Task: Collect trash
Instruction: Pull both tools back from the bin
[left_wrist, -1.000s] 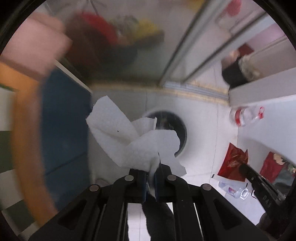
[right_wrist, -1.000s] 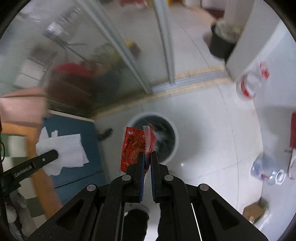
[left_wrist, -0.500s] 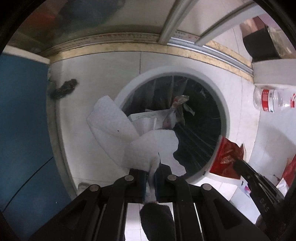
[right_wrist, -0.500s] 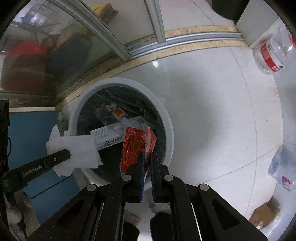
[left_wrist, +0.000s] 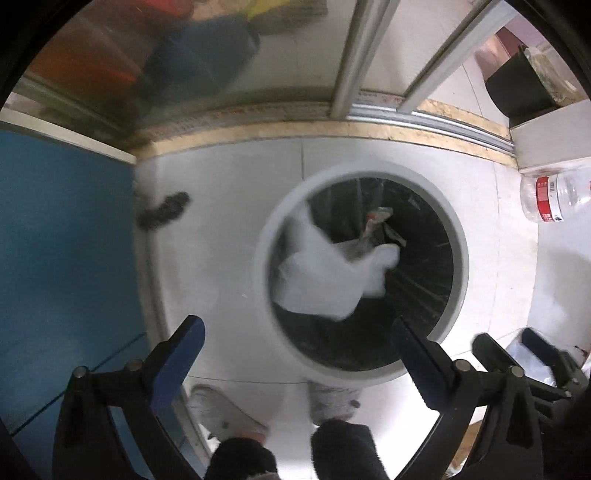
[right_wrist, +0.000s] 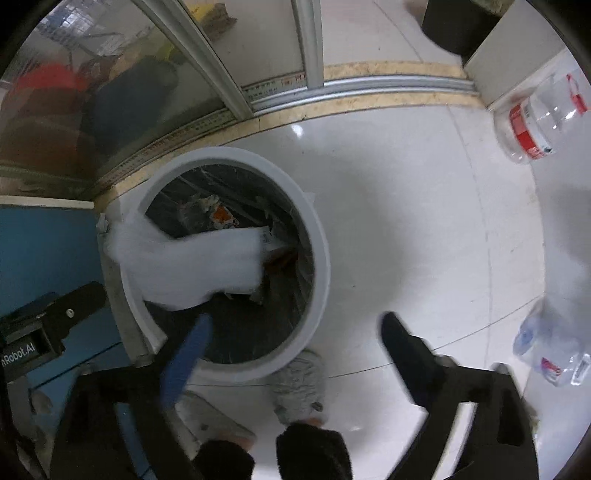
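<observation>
Both grippers, left (left_wrist: 295, 328) and right (right_wrist: 295, 321), now opening wide w/ nothing between; crumpled white paper tissue (left_wrist: 325, 273) dropping into round white-rimmed bin (left_wrist: 460, 258), might snag the rim.

Indoor tiled floor (right_wrist: 406, 221) beside a sliding glass door (right_wrist: 184, 74), likely home.

A white tiled floor (right_wrist: 406, 229) lies below. Ahead, a sliding glass door (left_wrist: 229, 55) on a metal track (right_wrist: 388, 90). A blue panel (left_wrist: 62, 240) stands left. Grey slippers (right_wrist: 301, 384) sit near the bottom edge.
</observation>
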